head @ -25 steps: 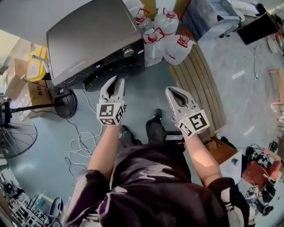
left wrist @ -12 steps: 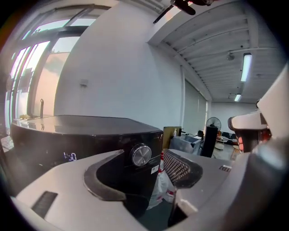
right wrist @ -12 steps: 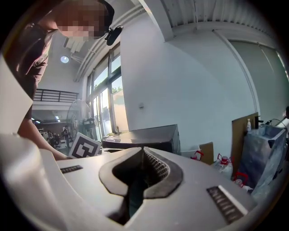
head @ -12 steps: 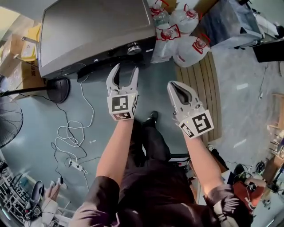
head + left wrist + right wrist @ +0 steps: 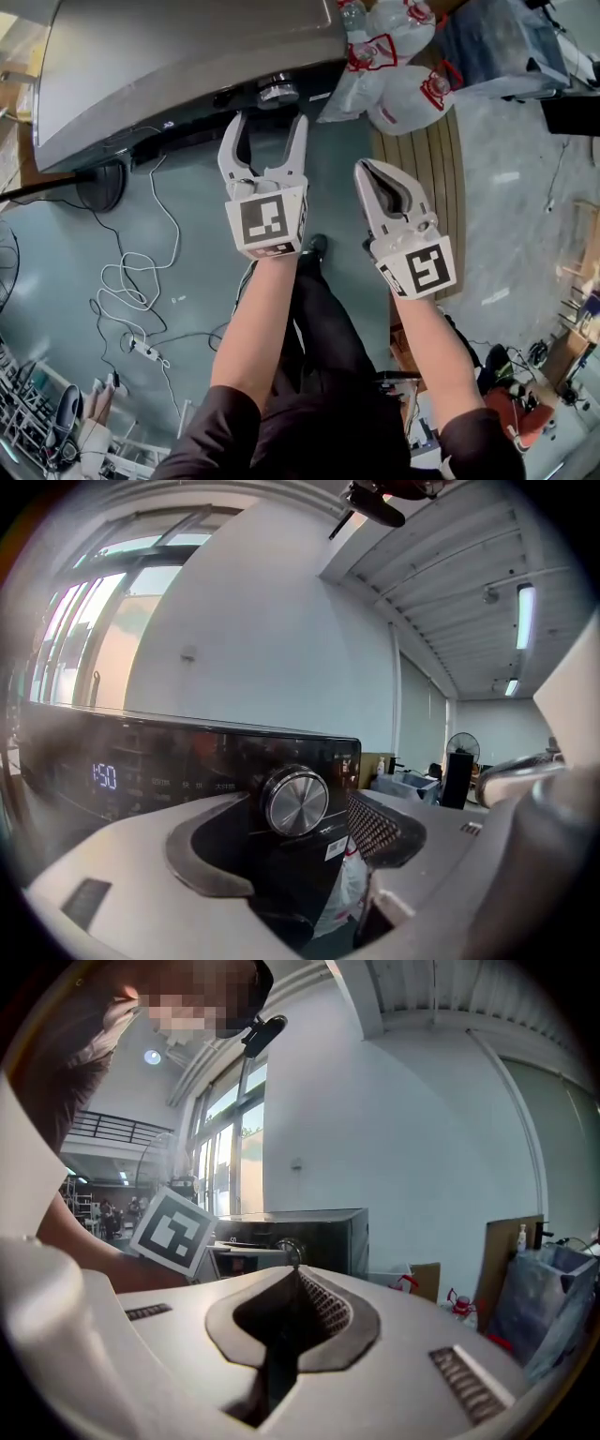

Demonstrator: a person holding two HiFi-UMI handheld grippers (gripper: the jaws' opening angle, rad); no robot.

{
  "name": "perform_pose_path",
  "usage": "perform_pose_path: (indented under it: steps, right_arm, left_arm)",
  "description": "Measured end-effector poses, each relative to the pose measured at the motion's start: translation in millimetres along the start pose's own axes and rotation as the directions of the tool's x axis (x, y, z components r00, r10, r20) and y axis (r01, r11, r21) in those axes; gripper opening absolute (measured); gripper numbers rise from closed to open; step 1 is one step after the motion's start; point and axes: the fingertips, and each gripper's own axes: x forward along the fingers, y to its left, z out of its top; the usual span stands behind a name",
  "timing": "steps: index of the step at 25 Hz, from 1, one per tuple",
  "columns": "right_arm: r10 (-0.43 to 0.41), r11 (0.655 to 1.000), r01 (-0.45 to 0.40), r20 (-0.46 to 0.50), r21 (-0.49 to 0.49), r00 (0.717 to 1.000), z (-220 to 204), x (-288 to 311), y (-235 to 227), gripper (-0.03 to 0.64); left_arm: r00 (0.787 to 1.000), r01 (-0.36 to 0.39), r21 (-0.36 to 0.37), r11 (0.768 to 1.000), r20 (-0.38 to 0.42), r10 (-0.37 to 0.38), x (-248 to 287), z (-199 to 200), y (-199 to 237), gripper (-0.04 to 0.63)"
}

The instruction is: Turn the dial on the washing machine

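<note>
1. Head view: the washing machine (image 5: 187,66) is cut off by the top and left edges, and its front panel shows only as a dark strip. The dial (image 5: 277,92) is a small silver knob near the panel's right end. The left gripper (image 5: 269,127) points at it with jaws spread wide. They have just been opening, nothing is between them, and the tips stop just short of the panel. The right gripper (image 5: 367,171) hangs beside it, jaws pressed together and empty, farther from the machine. The water bottles (image 5: 412,94) carry red labels whose print is too small to read.

2. Left gripper view: the dial (image 5: 294,801) sits on the black panel, framed between the parted jaws of the left gripper (image 5: 305,841) but apart from both. A lit display (image 5: 104,776) reads "1:50". The other panel legends are blurred. A white sticker (image 5: 336,847) below the dial can't be read.

3. Right gripper view: the right gripper (image 5: 295,1307) has its ribbed pads meeting, with nothing in them. The washing machine (image 5: 309,1232) stands beyond, its dial too small to make out. The left gripper's marker cube (image 5: 176,1229) covers part of the machine.
</note>
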Motion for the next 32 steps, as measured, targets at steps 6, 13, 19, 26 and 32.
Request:
perform_pose_path:
  steps: [6, 13, 19, 26, 32]
  right_arm:
    - [0.015, 1.000, -0.015, 0.010, -0.010, 1.000, -13, 9, -12, 0.025]
    - [0.025, 0.999, -0.025, 0.002, 0.026, 1.000, -26, 7, -9, 0.025]
    - [0.021, 0.999, -0.021, -0.008, 0.042, 1.000, -33, -2, -10, 0.025]
    - [0.026, 0.998, -0.024, -0.026, 0.054, 0.999, -43, -14, -8, 0.025]
    - [0.023, 0.998, -0.021, -0.033, 0.062, 0.999, -48, -22, -9, 0.025]
  left_arm:
    - [0.998, -0.046, 0.074, 0.996, -0.046, 0.049, 11, -18, -4, 0.319]
    - [0.995, -0.094, 0.053, 0.994, -0.026, 0.096, 17, -17, 3, 0.319]
    - [0.992, -0.122, 0.020, 0.992, -0.009, 0.122, 18, -16, 4, 0.319]
    - [0.989, -0.147, -0.025, 0.989, -0.001, 0.147, 23, -16, -1, 0.318]
    - [0.985, -0.173, -0.049, 0.984, -0.002, 0.173, 22, -18, 2, 0.316]
